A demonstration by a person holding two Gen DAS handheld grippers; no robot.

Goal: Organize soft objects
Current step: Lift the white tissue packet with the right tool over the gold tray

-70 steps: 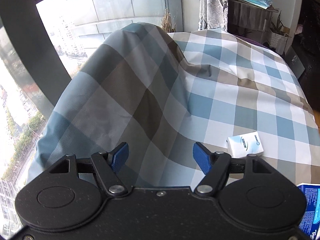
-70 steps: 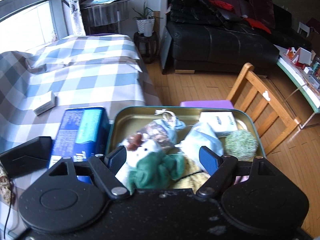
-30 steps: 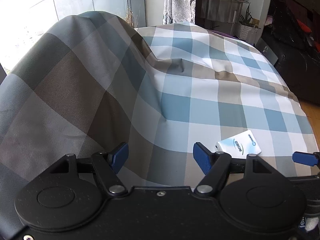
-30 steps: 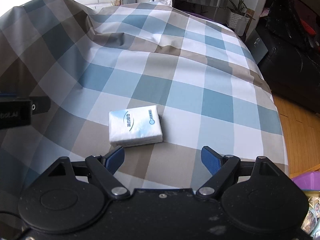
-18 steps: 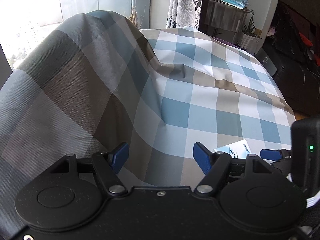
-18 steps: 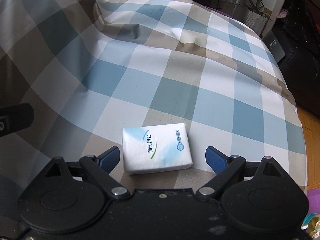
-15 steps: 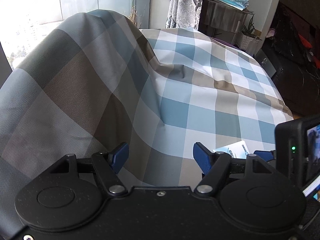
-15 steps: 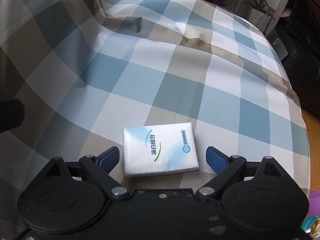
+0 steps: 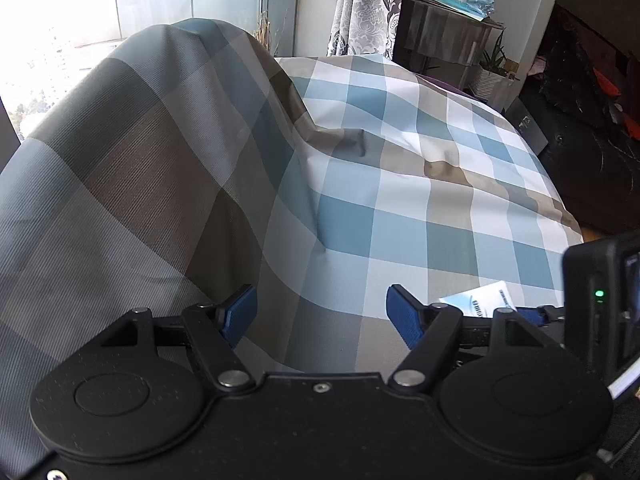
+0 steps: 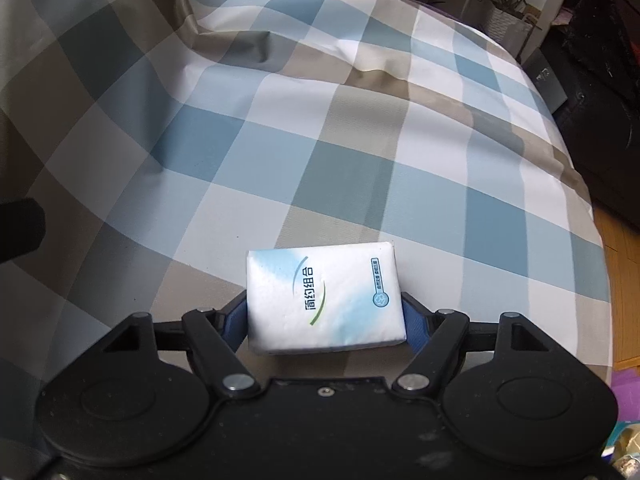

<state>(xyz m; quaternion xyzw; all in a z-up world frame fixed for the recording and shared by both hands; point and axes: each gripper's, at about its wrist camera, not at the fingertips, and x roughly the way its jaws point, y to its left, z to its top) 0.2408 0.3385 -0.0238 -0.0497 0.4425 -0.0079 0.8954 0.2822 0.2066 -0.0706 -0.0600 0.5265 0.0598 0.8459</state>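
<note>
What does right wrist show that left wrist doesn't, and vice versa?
Right wrist only: the right gripper with its blue fingers against both sides of the tissue pack, whose whole printed face shows, and wood floor at the right edge.

Left wrist only: the left gripper open with nothing between its fingers, the bright window, the patterned curtain, and the draped hump of cloth.

Both: the checked cloth, the potted plant, and the tissue pack, though left wrist catches only a corner of it.
</note>
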